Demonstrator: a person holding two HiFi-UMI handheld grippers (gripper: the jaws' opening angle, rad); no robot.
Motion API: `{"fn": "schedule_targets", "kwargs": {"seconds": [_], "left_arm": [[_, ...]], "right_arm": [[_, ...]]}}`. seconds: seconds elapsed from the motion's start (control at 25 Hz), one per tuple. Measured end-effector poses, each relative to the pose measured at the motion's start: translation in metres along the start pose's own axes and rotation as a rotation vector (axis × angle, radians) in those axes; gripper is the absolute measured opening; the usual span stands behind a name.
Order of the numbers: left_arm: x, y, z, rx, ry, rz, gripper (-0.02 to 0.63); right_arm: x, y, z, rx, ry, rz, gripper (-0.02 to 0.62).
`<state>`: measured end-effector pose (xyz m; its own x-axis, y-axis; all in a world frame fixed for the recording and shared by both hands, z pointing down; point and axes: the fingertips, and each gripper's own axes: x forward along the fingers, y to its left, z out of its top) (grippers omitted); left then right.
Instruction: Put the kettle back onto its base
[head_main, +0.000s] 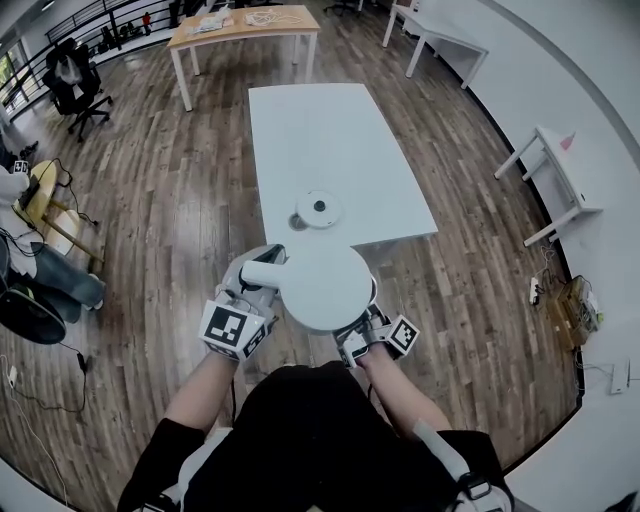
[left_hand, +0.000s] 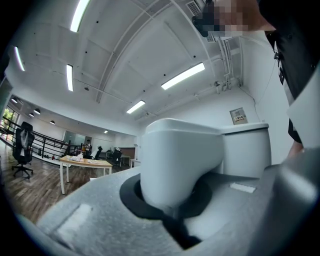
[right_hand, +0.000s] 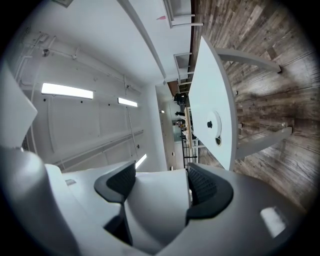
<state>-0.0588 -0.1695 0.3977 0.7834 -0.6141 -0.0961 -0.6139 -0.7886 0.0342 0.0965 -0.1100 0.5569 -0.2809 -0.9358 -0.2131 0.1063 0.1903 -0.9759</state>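
I hold a white kettle (head_main: 325, 288) in both grippers, above the wooden floor just short of the near end of the white table (head_main: 300, 130). My left gripper (head_main: 262, 278) is shut on the kettle's handle (left_hand: 175, 160), and the kettle body (left_hand: 247, 150) rises behind it. My right gripper (head_main: 360, 335) is shut on the kettle's right side; a white part of the kettle (right_hand: 155, 210) fills the gap between its black pads (right_hand: 202, 187). The round white base (head_main: 320, 209) sits on the table's near end, ahead of the kettle. In the right gripper view the base (right_hand: 214, 124) shows on the table (right_hand: 210, 95).
A wooden-topped table (head_main: 240, 25) stands beyond the white one. An office chair (head_main: 75, 80) is at the far left. A small white side table (head_main: 555, 170) stands by the right wall, with a power strip (head_main: 535, 290) on the floor near it.
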Motion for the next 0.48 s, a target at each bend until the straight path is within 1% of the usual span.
{"fn": "schedule_targets", "kwargs": {"seconds": [0.28, 0.48], "left_arm": [[0.009, 0.012, -0.018, -0.013, 0.030, 0.023, 0.002], [0.028, 0.031, -0.024, -0.001, 0.043, 0.060, 0.002]], "right_arm": [[0.010, -0.018, 0.005, 0.028, 0.019, -0.027, 0.324], [0.040, -0.029, 0.018, 0.049, 0.056, -0.029, 0.324]]}}
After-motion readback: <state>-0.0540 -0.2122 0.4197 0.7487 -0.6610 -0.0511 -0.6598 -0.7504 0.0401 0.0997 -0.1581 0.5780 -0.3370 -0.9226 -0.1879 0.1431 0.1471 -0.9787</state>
